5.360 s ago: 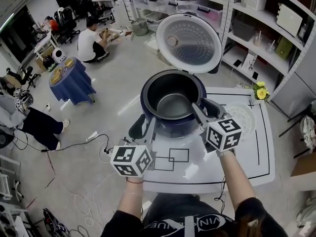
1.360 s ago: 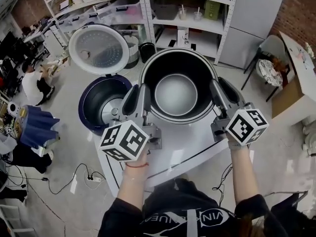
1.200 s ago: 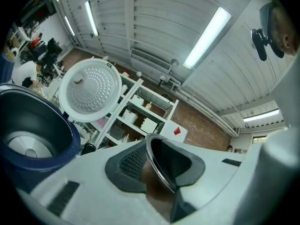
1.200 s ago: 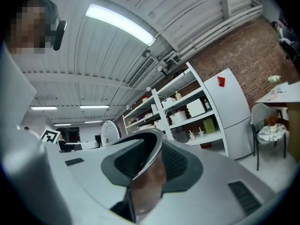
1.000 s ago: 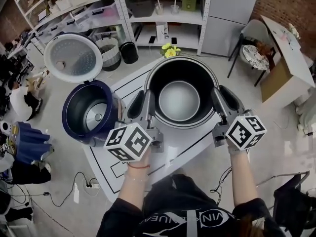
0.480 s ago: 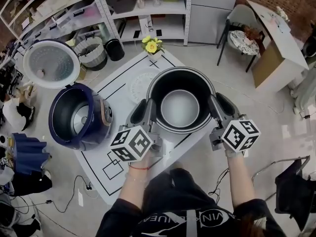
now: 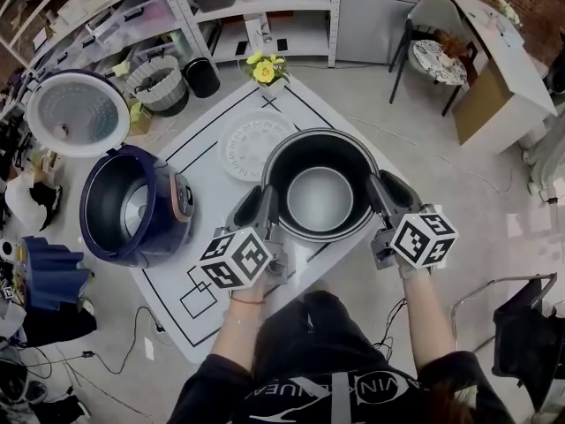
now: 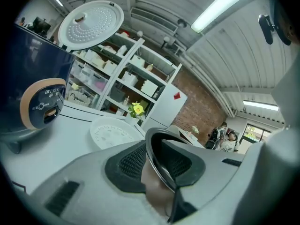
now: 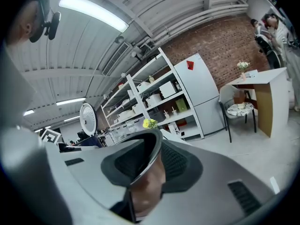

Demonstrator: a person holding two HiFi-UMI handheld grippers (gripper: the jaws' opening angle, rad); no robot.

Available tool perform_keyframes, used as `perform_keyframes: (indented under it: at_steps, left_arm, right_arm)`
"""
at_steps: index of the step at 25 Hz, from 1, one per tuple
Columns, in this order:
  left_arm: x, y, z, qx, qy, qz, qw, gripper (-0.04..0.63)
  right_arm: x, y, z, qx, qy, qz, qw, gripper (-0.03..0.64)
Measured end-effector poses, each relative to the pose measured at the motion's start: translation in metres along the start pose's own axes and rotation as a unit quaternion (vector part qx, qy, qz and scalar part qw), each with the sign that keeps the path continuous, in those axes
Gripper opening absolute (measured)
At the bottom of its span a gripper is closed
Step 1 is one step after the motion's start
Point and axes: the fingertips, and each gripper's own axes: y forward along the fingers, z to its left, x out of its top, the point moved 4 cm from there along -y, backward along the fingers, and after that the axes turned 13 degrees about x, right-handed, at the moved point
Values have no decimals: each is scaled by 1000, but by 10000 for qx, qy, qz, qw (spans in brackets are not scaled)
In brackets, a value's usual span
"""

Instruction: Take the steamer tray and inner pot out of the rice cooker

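I hold the dark metal inner pot (image 7: 320, 197) by its rim, over the right part of the white table (image 7: 207, 268). My left gripper (image 7: 260, 208) is shut on the rim's left side and my right gripper (image 7: 384, 194) on its right side. In the left gripper view the pot rim (image 8: 157, 165) runs between the black pads (image 8: 129, 161). The right gripper view shows the rim (image 9: 149, 165) clamped the same way. The white perforated steamer tray (image 7: 254, 144) lies flat on the table just left of the pot. The navy rice cooker (image 7: 132, 203) stands at the table's left with its lid (image 7: 78, 113) open.
A vase of yellow flowers (image 7: 265, 69) stands at the table's far corner. Metal shelves (image 7: 256, 7), a basket (image 7: 159, 82) and a dark bin (image 7: 203, 76) are beyond it. A chair (image 7: 439, 56) and a desk (image 7: 499, 69) stand at the right. Cables lie on the floor at the left.
Both grippers have come down with the pot held between them, nearer the table beside the steamer tray. The pot was inside the cooker in the earliest frame.
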Motion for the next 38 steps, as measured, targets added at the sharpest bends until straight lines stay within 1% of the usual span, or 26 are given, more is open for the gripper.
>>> perform_keyframes:
  at_steps: [4,9,15,19,23,25,28,32,38]
  left_arm:
    - [-7,3,3,54,-18,98,9999,92]
    - [-6,5,4,59,-25,120,9999,92]
    - [-6,5,5,28,93,120,9999,92]
    - [-5,6,6,-7,273,69,9996,92]
    - [7,-1,6,55,717,-366,9967,92]
    - [13,-4,6,67,904,-534,9945,92]
    - [23,-12,5,99,1090,-779,9909,80]
    - [39,-23,5,127,1257,-1081,9861,58]
    - [70,-46,13,303,1292,-1523,9794,23]
  right_arm:
    - [-9,1,-7,-19,86,111,9999,98]
    - [-11,2,-11,-22,192,140,9997,97]
    - [-11,2,-11,9,38,241,9997,94]
    - [-11,3,-11,43,-298,443,9986,106]
    - [-6,2,-10,-78,-746,550,9957,106]
    - [-1,0,-9,-83,-819,516,9953,94]
    - [7,-1,-2,12,-849,420,9955,69]
    - [21,1,13,204,-1096,317,9933,44]
    - [39,10,46,569,-1331,155,9893,4]
